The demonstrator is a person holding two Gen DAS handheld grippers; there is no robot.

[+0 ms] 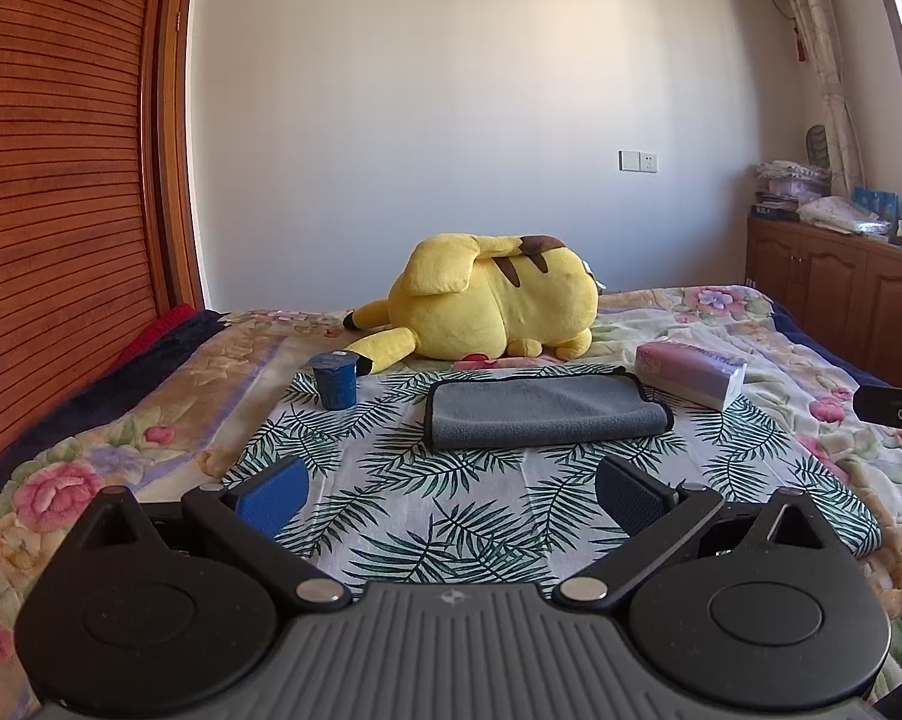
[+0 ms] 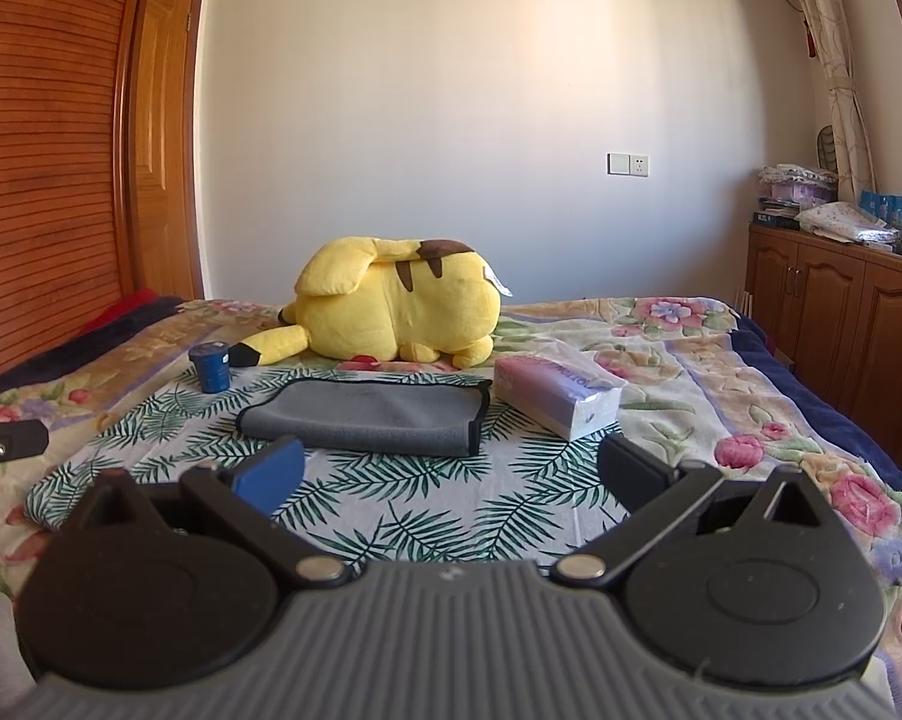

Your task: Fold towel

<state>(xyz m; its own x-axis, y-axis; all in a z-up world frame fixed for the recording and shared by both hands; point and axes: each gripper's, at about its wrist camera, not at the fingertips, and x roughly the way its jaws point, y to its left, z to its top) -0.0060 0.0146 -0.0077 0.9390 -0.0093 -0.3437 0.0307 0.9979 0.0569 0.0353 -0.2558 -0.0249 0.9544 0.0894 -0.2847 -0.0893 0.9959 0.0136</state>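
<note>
Both wrist views face the towel from nearby — left and right.

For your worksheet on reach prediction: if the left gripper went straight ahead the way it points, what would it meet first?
Probably the grey towel: it lies straight ahead of the open left gripper on the leaf-print cloth. Exact depth is unclear.

I see a white wall ahead, a brown slatted wardrobe on my left, low wooden cupboards on my right, and sunlight on the flowery bed.

Grey towel with dark edging, folded over, lying flat on leaf-print cloth
</note>
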